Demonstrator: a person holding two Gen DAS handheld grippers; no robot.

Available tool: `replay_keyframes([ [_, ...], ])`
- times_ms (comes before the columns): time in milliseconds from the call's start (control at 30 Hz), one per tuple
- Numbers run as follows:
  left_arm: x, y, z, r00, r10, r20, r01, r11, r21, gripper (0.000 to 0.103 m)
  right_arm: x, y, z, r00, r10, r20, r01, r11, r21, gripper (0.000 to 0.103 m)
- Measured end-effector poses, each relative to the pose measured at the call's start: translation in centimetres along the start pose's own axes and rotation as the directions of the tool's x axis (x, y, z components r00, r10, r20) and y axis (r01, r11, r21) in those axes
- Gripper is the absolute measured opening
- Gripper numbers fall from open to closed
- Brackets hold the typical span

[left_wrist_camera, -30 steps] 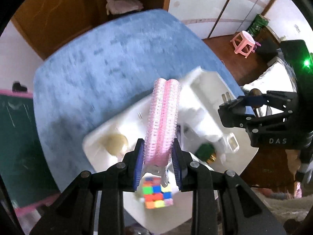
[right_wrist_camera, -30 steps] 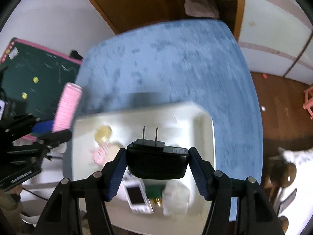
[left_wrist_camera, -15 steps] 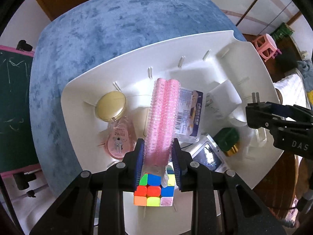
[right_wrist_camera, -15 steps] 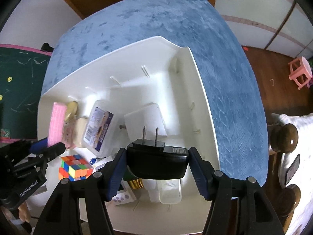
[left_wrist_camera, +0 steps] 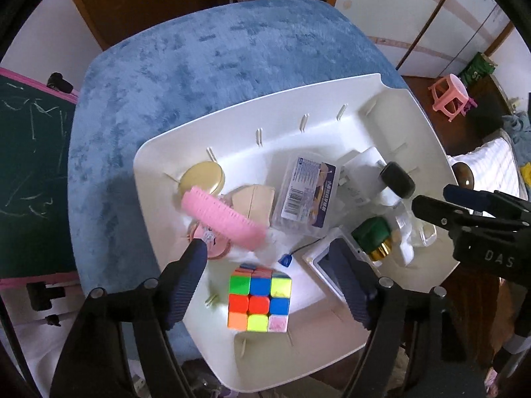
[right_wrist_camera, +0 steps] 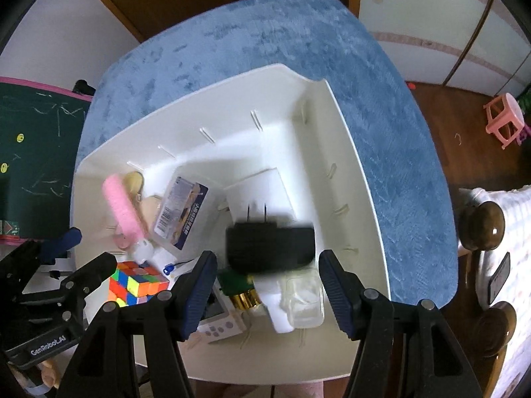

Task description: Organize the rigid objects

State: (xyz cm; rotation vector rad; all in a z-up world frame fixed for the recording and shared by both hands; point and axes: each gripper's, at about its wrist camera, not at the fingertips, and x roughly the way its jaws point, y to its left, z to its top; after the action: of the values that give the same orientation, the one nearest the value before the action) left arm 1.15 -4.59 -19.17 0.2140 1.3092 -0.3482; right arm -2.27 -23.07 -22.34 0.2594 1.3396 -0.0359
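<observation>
A white bin sits on a blue cloth. My left gripper is open over its near left part. A pink hair roller lies loose and blurred in the bin past its fingers. My right gripper is open over the bin's right part. A black plug adapter, blurred, is free between and beyond its fingers. The bin also holds a colour cube, a clear labelled box, a round gold tin and a green-and-gold item.
The blue cloth surrounds the bin. A green chalkboard stands at the left. A pink stool and wood floor lie at the right. A white bedspread and dark wooden knobs are at the far right.
Both grippers have opened. The pink roller has left the left gripper and dropped into the bin. The black plug adapter has left the right gripper and is falling into the bin.
</observation>
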Motion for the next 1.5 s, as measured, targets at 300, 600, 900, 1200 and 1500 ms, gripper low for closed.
replay_keyframes([
  [300, -4.7, 0.3, -1.5, 0.995, 0.029, 0.097, -0.023, 0.998, -0.066, 0.079, -5.1, 1.3, -1.9, 0.992, -0.008, 0.129, 0.01, 1.0, -0.012, 0.065],
  [600, -10.8, -0.5, -2.9, 0.973, 0.033, 0.23, -0.005, 0.993, -0.12, 0.079, -11.1, 2.8, -4.5, 0.968, -0.014, 0.251, 0.02, 1.0, -0.019, 0.065],
  [900, -15.1, -2.0, -3.7, 0.947, 0.099, 0.304, -0.051, 0.986, -0.16, 0.082, -16.1, 4.5, -6.1, 0.928, -0.043, 0.37, 0.066, 0.996, -0.051, 0.076],
  [1200, -18.0, -2.8, -3.3, 0.914, 0.178, 0.366, -0.095, 0.967, -0.235, 0.084, -20.2, 4.4, -5.2, 0.898, -0.034, 0.438, 0.093, 0.989, -0.115, 0.082],
  [1500, -17.8, -2.3, -3.6, 0.924, 0.202, 0.325, -0.1, 0.948, -0.303, 0.084, -21.1, 4.3, -4.7, 0.905, 0.0, 0.425, 0.065, 0.988, -0.137, 0.082],
])
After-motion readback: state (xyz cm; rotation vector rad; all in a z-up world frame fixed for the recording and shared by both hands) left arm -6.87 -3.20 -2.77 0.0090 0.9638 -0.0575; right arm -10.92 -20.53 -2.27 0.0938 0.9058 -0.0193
